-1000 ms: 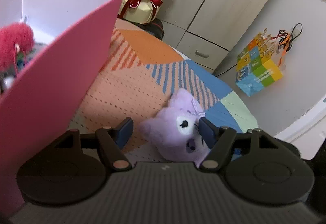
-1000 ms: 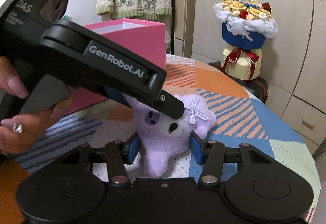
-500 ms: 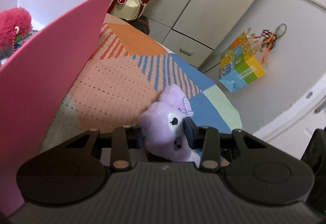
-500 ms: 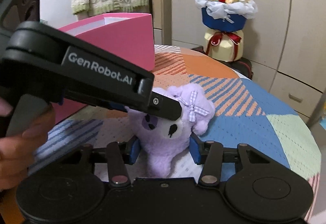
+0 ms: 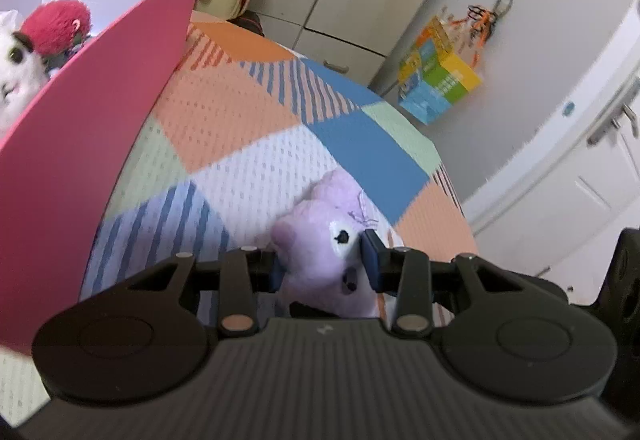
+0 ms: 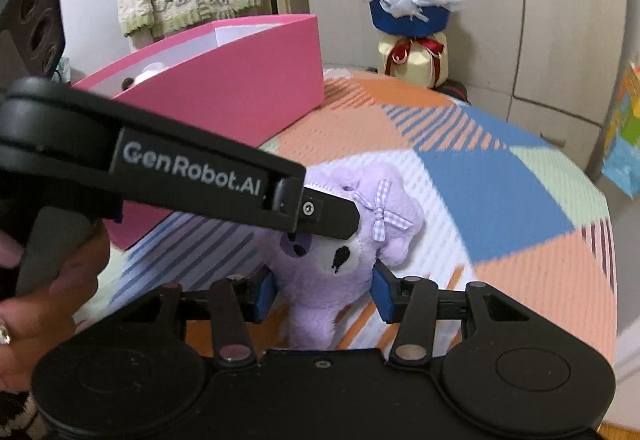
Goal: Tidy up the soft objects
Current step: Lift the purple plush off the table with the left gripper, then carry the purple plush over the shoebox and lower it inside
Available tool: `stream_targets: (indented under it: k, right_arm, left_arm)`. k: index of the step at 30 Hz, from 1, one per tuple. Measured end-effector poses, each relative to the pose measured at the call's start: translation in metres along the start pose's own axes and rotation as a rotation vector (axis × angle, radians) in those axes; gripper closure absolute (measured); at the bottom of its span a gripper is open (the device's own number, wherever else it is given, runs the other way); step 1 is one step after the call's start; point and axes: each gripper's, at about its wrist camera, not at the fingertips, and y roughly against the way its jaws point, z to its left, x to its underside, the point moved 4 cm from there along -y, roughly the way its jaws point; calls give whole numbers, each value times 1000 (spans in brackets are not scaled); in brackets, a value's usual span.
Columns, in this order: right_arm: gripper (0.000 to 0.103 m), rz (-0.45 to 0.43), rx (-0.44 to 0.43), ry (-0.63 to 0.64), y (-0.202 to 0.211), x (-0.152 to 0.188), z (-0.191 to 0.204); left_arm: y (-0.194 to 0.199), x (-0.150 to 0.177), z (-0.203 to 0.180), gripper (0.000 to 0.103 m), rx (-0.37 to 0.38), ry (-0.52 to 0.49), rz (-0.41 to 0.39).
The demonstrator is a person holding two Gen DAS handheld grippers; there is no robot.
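Both claws are on the same purple plush toy [image 6: 332, 260]. Our left claw [image 5: 324, 266] is clamped across its head, one pad at the ear side and one beside the eye patch. Our right claw [image 6: 322, 294] is clamped lower down, across the cheeks and neck, with the toy's body hanging below between the pads. In the right wrist view the left claw comes in from the left, its upper finger lying over the toy's forehead just beside the checked bow [image 6: 382, 210].

The toy's long axis runs roughly up and down in the right claw, head up. It appears lifted clear of the patchwork bench [image 6: 500, 180], though the blur and the claw bodies hide its underside, so we cannot be sure.

The relation that matters: the pink box [image 5: 100, 112] lies to the left of the toy and a little beyond it in both views, with its open top above the toy's present level. It already holds a red fluffy toy [image 5: 56, 26] and a white plush [image 5: 16, 76]. The left claw is on the box side, hence nearer.

Judgement: the toy must rise above the near wall, then travel left before either claw releases.
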Motion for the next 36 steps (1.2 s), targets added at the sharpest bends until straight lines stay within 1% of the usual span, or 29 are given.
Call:
stream_targets:
  k: [3, 8, 13, 16, 20, 25, 29, 33, 36]
  right_arm:
    - [49, 5, 21, 0, 11, 7, 12]
    - [49, 18, 31, -15, 26, 19, 28]
    - [49, 28, 41, 28, 44, 30, 55]
    - [49, 21, 39, 75, 59, 34, 75]
    - [49, 13, 4, 132, 78, 33, 104]
    - [49, -18, -47, 194, 100, 22, 142]
    - [49, -68, -78, 262, 114, 6, 169]
    - [49, -138, -114, 296, 121, -18, 188]
    - [49, -205, -136, 309, 117, -41, 197]
  left_arm:
    - [12, 10, -2, 66, 22, -14, 5]
    - [32, 27, -6, 66, 39, -57, 19]
    - [60, 42, -5, 66, 72, -108, 45]
    - [85, 49, -2, 66, 106, -137, 62]
    - [121, 57, 0, 66, 116, -186, 75]
    - [166, 58, 5, 67, 100, -214, 78]
    - [203, 51, 10, 67, 73, -241, 46]
    - [228, 34, 24, 67, 49, -231, 0]
    - [236, 15, 36, 67, 35, -214, -34]
